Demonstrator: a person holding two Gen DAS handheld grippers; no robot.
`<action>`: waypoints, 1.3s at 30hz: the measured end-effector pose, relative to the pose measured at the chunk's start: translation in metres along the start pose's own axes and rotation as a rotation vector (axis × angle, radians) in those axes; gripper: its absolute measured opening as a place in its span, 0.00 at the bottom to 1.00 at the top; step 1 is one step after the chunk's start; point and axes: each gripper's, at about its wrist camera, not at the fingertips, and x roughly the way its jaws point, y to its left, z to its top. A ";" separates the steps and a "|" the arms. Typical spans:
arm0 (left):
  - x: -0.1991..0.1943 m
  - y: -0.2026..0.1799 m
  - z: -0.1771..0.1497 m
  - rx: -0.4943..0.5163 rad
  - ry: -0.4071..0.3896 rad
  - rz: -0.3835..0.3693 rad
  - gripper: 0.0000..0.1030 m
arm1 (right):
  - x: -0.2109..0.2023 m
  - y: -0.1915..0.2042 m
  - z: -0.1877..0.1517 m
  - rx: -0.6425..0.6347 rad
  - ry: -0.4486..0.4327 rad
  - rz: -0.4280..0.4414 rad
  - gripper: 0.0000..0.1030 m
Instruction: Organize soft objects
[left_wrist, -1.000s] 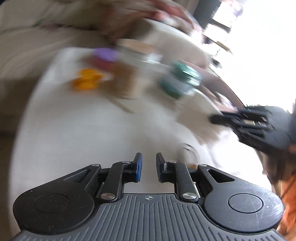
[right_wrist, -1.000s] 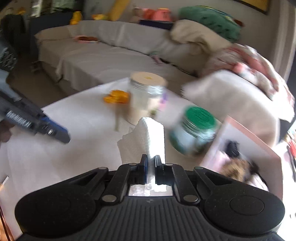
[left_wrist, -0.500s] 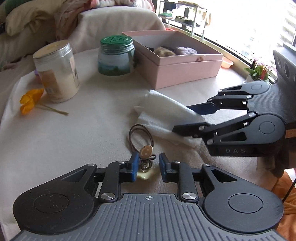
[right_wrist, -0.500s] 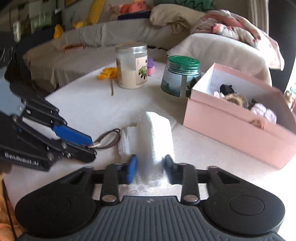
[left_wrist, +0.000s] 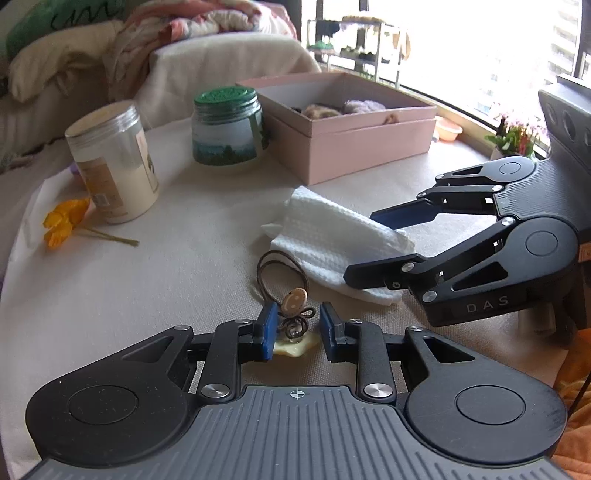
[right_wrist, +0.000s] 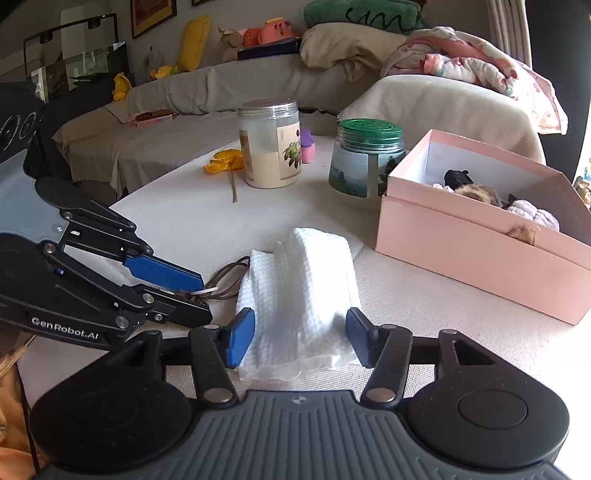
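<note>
A folded white cloth (right_wrist: 301, 295) lies on the table; it also shows in the left wrist view (left_wrist: 332, 236). My right gripper (right_wrist: 301, 336) is open, one finger on each side of the cloth's near end. A brown hair tie with a wooden smiley button (left_wrist: 291, 299) lies left of the cloth, and its loop shows in the right wrist view (right_wrist: 225, 277). My left gripper (left_wrist: 295, 328) is open around its button end, low over the table. An open pink box (right_wrist: 480, 236) with several soft items stands to the right of the cloth in the right wrist view.
A green-lidded jar (left_wrist: 225, 125), a pale jar (left_wrist: 114, 162) and an orange flower (left_wrist: 66, 221) stand behind. A cream scrap (left_wrist: 293, 347) lies between my left fingers. A sofa with bedding (right_wrist: 332, 74) borders the table. The window sill (left_wrist: 480, 122) is on the right.
Both grippers have dropped to the table. The right gripper has let go of the white cloth and opened wide. The left gripper has opened a little around the hair tie.
</note>
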 end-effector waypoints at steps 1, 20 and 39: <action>-0.001 0.000 -0.003 -0.004 -0.016 -0.001 0.28 | 0.000 0.001 0.000 -0.002 0.001 0.000 0.57; -0.010 0.047 -0.008 -0.164 -0.056 0.130 0.22 | 0.005 0.012 0.000 -0.077 0.035 0.012 0.82; -0.013 0.041 -0.015 -0.193 -0.051 0.160 0.23 | 0.010 0.015 0.000 -0.114 0.075 0.060 0.99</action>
